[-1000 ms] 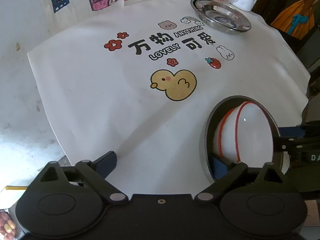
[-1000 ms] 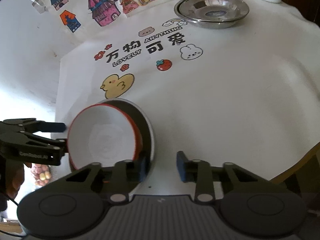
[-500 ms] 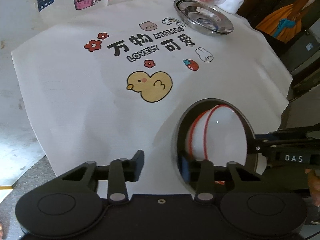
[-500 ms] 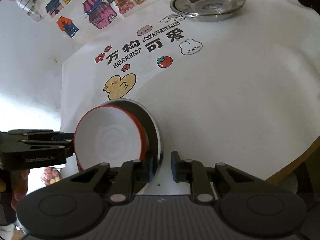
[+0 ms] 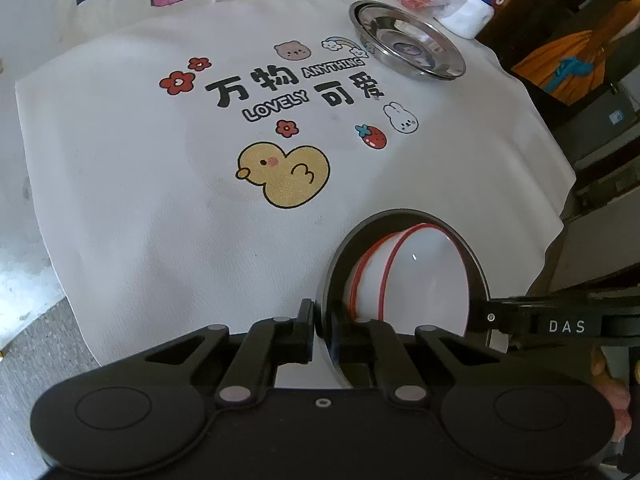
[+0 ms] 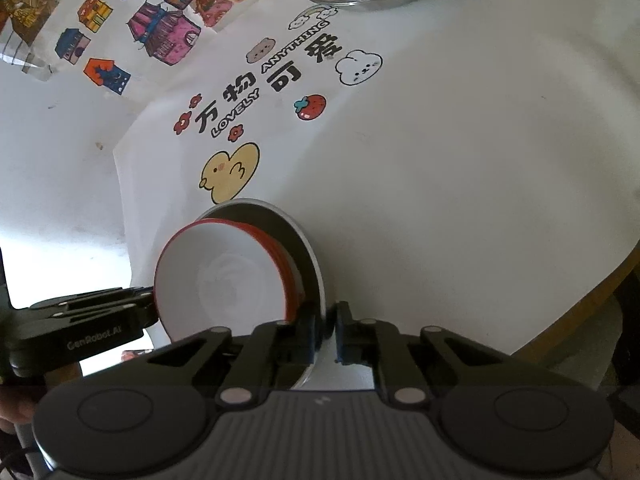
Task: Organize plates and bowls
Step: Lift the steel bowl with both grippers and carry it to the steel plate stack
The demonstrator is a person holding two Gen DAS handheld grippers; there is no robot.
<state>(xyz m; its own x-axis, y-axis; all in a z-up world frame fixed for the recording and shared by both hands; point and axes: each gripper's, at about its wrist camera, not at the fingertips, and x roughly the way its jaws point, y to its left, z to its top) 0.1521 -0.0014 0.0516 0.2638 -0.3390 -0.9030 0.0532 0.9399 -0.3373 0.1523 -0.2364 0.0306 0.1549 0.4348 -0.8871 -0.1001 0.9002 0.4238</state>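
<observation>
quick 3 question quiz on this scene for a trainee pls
1. What do the left tool and the right tool both clamp?
A. the rim of the near steel plate
B. a spoon
C. a cup
2. True or false: the red-rimmed bowls sit stacked in that plate.
3. Fill in: on the cloth, between the near plate and the far steel plates, the big yellow print is a ____.

Key: 1 A; 2 true; 3 duck
</observation>
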